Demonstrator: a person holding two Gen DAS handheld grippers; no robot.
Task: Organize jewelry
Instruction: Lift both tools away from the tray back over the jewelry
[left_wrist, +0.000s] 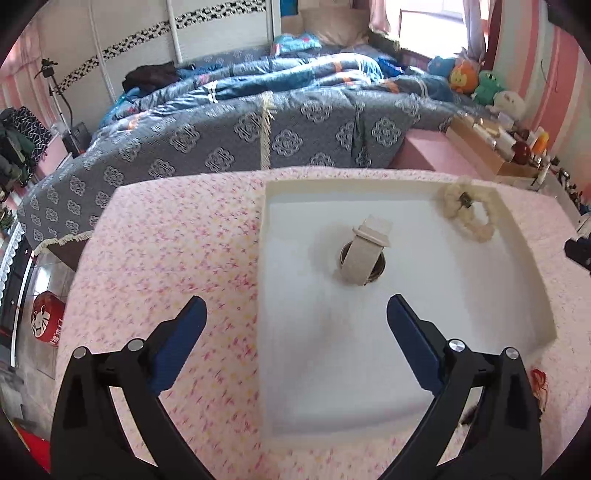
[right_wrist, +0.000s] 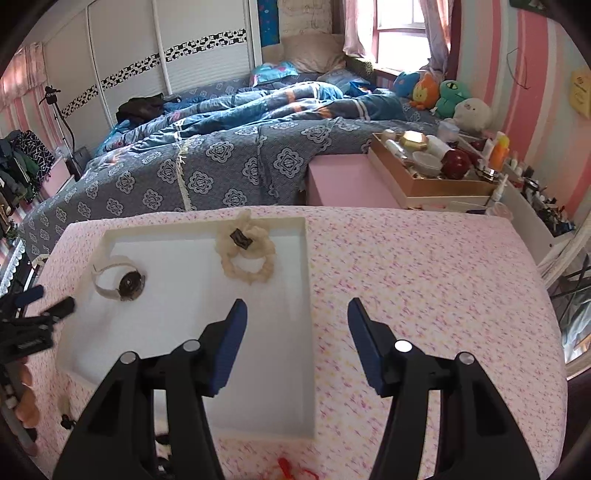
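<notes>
The left gripper has its blue fingers spread wide with nothing between them. It hangs over the near left edge of the white tray, one finger above the pink speckled cloth that covers the desk, the other above the tray floor. The right gripper is spread just as wide and also holds nothing. It straddles the tray's right wall, its left finger over the tray and its right finger over the cloth.

Straight ahead of the left fingers, near the middle of the tray, lies the watch. It has a cream strap and a dark round face. From the left view its strap runs away from the fingers toward the bed, so its long axis lies roughly in line with the gripper. From the right view the same watch sits far off to the left, close to the tray's left wall.

A cream scrunchie with a small dark tag lies at the far side of the tray, ahead and a little left of the right fingers. In the left view it is in the far right corner.

By my reading, the left gripper is the nearer one for the watch and the right for the scrunchie. Both items already lie inside the tray. A bit of red thing shows on the cloth at the near edge, too cut off to name.
</notes>
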